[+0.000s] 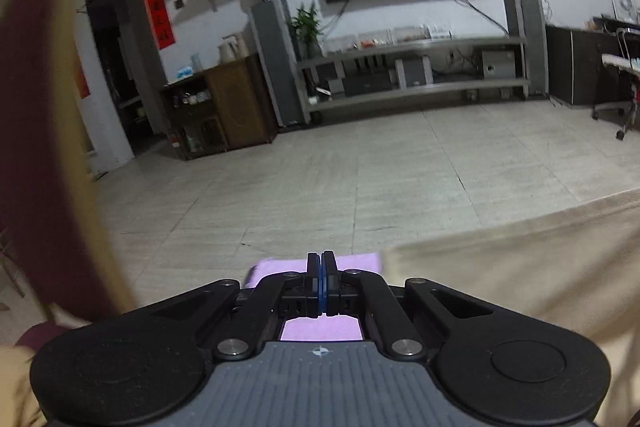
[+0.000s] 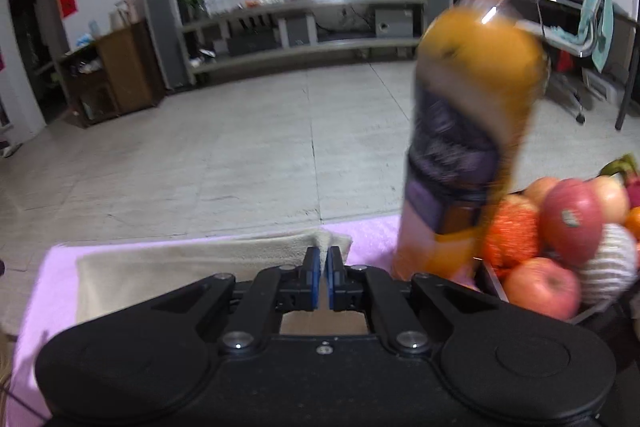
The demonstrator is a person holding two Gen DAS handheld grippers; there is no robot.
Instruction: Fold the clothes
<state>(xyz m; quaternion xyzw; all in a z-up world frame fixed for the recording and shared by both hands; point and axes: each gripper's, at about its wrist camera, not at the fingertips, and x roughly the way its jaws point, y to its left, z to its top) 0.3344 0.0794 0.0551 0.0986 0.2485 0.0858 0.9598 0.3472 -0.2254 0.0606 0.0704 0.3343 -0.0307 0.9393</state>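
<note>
A beige garment (image 2: 192, 263) lies on a pink cloth-covered table (image 2: 52, 279) in the right wrist view. Its far right corner is puckered up just ahead of my right gripper (image 2: 323, 267), whose blue pads stand almost together with a thin gap; nothing shows between them. In the left wrist view the beige garment (image 1: 520, 275) spreads to the right. My left gripper (image 1: 322, 269) is shut with its pads pressed together over the pink table (image 1: 352, 261) edge, holding nothing visible.
A tall orange drink bottle (image 2: 472, 115) stands close on the right. A basket of apples and oranges (image 2: 560, 239) sits beside it. A blurred maroon and tan chair back (image 1: 48, 155) is at the left. Tiled floor and a TV stand (image 1: 412, 71) lie beyond.
</note>
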